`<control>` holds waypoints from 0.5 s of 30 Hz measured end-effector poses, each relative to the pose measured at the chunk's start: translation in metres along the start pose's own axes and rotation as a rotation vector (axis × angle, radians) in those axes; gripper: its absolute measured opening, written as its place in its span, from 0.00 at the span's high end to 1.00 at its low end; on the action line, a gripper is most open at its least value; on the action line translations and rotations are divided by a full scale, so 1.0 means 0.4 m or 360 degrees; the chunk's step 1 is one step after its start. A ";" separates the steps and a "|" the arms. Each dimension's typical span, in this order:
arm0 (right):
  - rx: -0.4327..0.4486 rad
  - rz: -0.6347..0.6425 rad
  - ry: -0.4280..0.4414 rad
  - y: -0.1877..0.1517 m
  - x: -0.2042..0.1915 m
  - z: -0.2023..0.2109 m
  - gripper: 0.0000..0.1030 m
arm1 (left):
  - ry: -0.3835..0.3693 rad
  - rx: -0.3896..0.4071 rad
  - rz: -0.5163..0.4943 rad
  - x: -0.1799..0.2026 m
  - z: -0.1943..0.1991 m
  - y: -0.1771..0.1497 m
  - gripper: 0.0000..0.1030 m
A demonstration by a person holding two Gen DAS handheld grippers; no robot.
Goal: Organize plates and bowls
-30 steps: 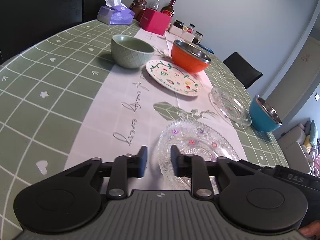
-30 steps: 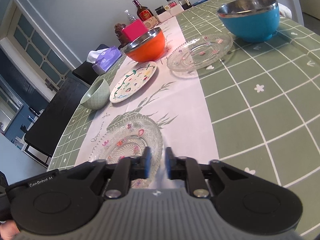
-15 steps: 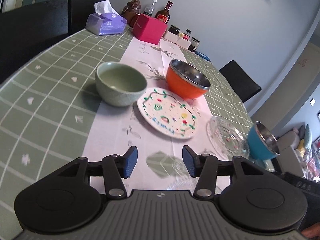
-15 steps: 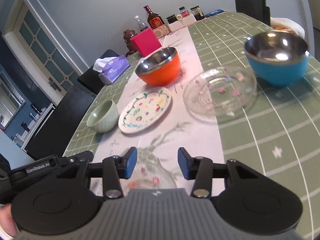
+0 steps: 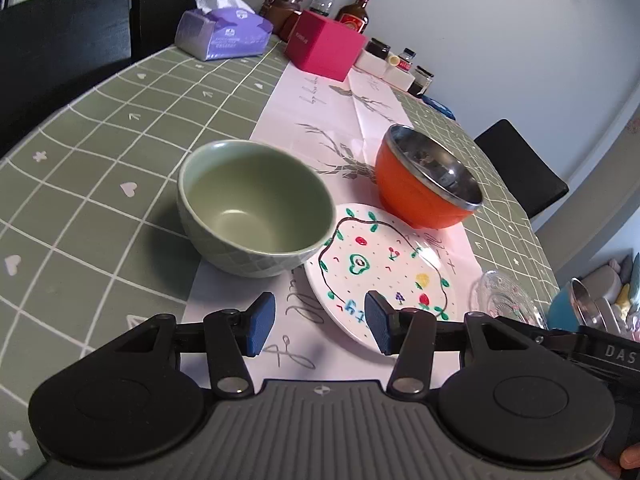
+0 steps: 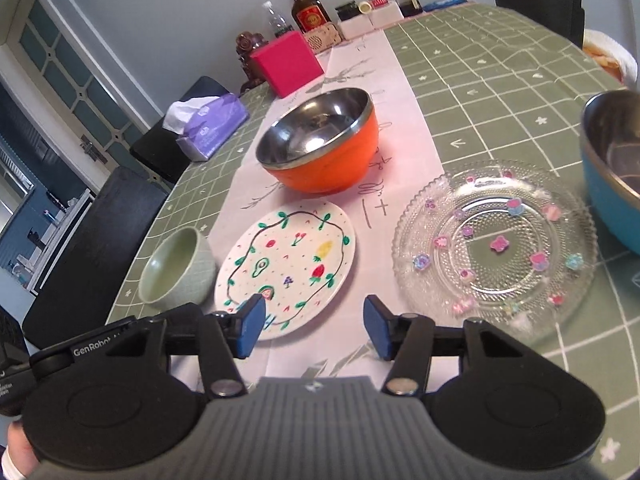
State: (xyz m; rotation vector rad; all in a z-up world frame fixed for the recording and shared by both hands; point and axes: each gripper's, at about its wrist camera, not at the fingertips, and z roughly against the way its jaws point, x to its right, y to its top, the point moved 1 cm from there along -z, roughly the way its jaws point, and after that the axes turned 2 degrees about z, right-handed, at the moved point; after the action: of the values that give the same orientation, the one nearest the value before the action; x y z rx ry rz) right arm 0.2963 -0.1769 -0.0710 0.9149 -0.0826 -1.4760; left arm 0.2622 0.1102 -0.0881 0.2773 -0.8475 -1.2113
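My left gripper [image 5: 320, 328] is open and empty, hovering just short of a pale green ceramic bowl [image 5: 256, 212] and a white plate painted with fruit [image 5: 380, 272]. An orange steel-lined bowl [image 5: 428, 184] stands behind the plate. My right gripper [image 6: 316, 330] is open and empty, above the runner between the painted plate [image 6: 288, 268] and a clear glass plate [image 6: 496, 248]. The orange bowl [image 6: 320, 148], green bowl [image 6: 176, 272] and a blue steel-lined bowl [image 6: 612, 168] also show in the right wrist view. The glass plate [image 5: 504, 300] and blue bowl [image 5: 568, 308] sit at the left view's right edge.
A purple tissue box [image 5: 224, 34], a pink box [image 5: 324, 46], bottles [image 5: 354, 12] and small jars [image 5: 400, 66] line the table's far end. Black chairs [image 5: 60, 48] stand along the left side, another [image 5: 520, 168] at the right. A green checked cloth [image 5: 92, 152] covers the table.
Both grippers have opened and moved forward over the table, away from the near glass plate, which has dropped out of view. The bowls and painted plate now lie much closer.
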 end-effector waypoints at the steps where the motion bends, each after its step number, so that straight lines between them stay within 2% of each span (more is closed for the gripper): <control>1: -0.0014 -0.0010 -0.0012 0.005 0.006 -0.015 0.48 | 0.0007 0.0004 0.0009 -0.002 -0.010 0.000 0.43; 4: -0.0036 -0.0048 -0.0005 0.015 0.023 -0.048 0.48 | 0.0008 0.0011 0.0024 -0.006 -0.031 -0.002 0.43; 8: -0.0032 -0.0088 0.0016 0.025 0.043 -0.074 0.57 | 0.0005 0.0053 0.0026 -0.003 -0.045 0.000 0.44; 11: -0.0021 -0.0109 0.0032 0.034 0.051 -0.086 0.64 | -0.0010 0.0066 0.0011 0.003 -0.054 -0.001 0.48; 15: -0.0028 -0.0144 0.0056 0.041 0.064 -0.106 0.74 | 0.0017 0.0104 -0.0039 0.015 -0.062 -0.010 0.58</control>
State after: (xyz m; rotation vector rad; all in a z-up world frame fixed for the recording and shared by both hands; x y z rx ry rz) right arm 0.3377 -0.1817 -0.1025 0.9404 -0.0027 -1.5414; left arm 0.2775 0.0972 -0.1047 0.3477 -0.8778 -1.2050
